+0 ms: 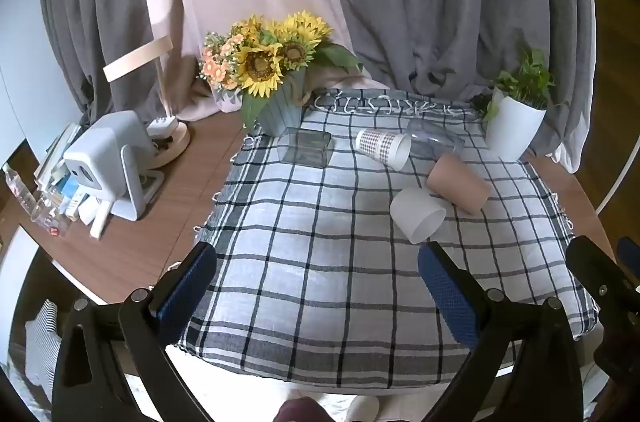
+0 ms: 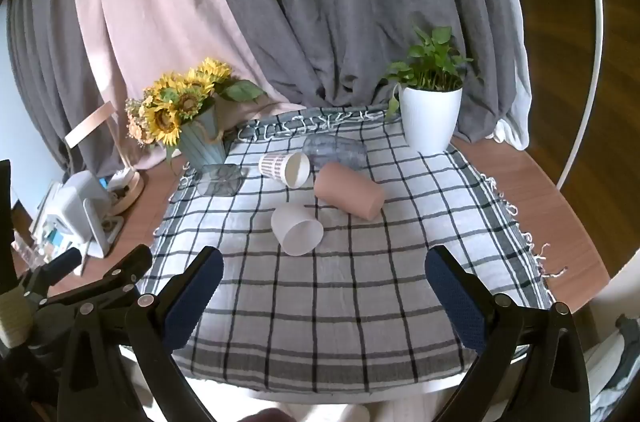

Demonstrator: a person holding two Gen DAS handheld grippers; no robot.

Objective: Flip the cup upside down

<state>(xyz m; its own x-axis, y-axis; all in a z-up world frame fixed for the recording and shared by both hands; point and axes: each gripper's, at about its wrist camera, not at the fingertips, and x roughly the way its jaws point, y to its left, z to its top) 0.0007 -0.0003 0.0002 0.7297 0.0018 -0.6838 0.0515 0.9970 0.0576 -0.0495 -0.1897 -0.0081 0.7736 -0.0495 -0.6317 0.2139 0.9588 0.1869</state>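
Note:
Several cups lie on their sides on a checked cloth (image 1: pixel 320 262) (image 2: pixel 340 282). A frosted white cup (image 1: pixel 418 215) (image 2: pixel 297 229) is nearest, its mouth toward me. A tan cup (image 1: pixel 459 185) (image 2: pixel 349 195) lies just behind it. A paper cup with a check pattern (image 1: pixel 383 147) (image 2: pixel 285 168) and a clear cup (image 1: pixel 434 141) (image 2: pixel 336 151) lie farther back. A clear square cup (image 1: pixel 306 147) (image 2: pixel 222 179) lies at the left. My left gripper (image 1: pixel 318 276) is open and empty over the cloth's near part. My right gripper (image 2: pixel 324 282) is open and empty, short of the white cup.
A sunflower vase (image 1: pixel 280 110) (image 2: pixel 200 138) stands at the cloth's back left, a white plant pot (image 1: pixel 514 130) (image 2: pixel 430 118) at the back right. A lamp (image 1: pixel 160 94), a white device (image 1: pixel 108 158) (image 2: pixel 78 210) and small clutter sit on the wooden table (image 1: pixel 168 206) at left. Curtains hang behind.

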